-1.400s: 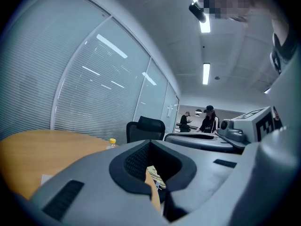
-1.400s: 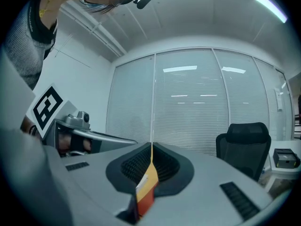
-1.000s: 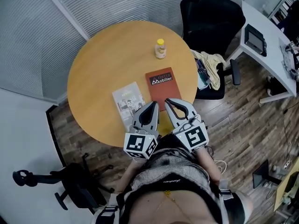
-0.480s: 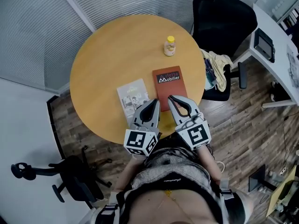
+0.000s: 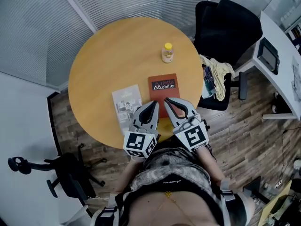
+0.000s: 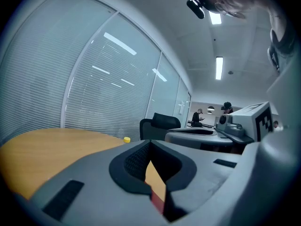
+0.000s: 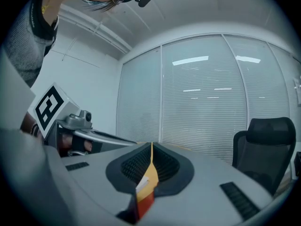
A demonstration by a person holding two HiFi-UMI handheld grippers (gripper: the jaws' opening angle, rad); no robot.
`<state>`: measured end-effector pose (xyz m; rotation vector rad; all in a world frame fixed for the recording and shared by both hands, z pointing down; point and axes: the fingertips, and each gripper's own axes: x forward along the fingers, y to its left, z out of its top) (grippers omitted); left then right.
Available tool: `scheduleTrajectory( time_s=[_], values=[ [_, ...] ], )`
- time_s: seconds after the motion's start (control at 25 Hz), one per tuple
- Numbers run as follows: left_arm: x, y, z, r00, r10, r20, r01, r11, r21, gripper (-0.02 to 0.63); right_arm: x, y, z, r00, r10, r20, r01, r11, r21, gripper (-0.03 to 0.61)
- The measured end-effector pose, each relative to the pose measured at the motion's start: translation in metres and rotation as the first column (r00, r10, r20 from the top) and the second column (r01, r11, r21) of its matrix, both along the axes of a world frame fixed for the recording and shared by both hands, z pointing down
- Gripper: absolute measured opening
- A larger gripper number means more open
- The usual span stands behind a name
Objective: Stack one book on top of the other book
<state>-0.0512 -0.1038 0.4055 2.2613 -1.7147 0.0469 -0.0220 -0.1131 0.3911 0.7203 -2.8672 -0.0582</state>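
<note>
Left gripper (image 5: 152,106) and right gripper (image 5: 168,101) are at the 6 o'clock edge of the round table (image 5: 103,55), jaws pressed together, both empty. My left tip is between the two books; my right tip is over the red book (image 5: 162,85)'s near edge. The grey book (image 5: 125,102) lies flat at 11 o'clock, just beside the red book, not stacked. A yellow-capped bottle (image 5: 167,52) stands at 12 o'clock. A black chair (image 5: 228,22) is at 2 o'clock.

The honey-brown table (image 5: 108,55) bears a rust-red book (image 5: 163,91), a pale grey book (image 5: 127,105) and a yellow-capped bottle (image 5: 167,52).
</note>
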Motion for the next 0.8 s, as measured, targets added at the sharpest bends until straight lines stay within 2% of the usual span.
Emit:
scheduleTrajectory(
  time_s=[0.2, 0.6, 0.8],
  values=[
    [0.009, -0.01, 0.0, 1.0, -0.029, 0.004, 0.029, 1.0, -0.001, 0.021, 0.009, -0.01, -0.002, 1.0, -0.025, 0.012, 0.025, 1.0, 0.0, 0.026],
    [0.02, -0.018, 0.007, 0.999, -0.031, 0.023, 0.031, 0.999, -0.019, 0.021, 0.015, -0.019, 0.002, 0.999, -0.042, 0.006, 0.042, 0.999, -0.008, 0.026],
    [0.02, -0.021, 0.01, 0.999, -0.035, 0.019, 0.035, 0.999, -0.026, 0.021, 0.018, -0.021, 0.006, 1.0, -0.018, 0.021, 0.019, 0.998, -0.06, 0.026]
  ],
)
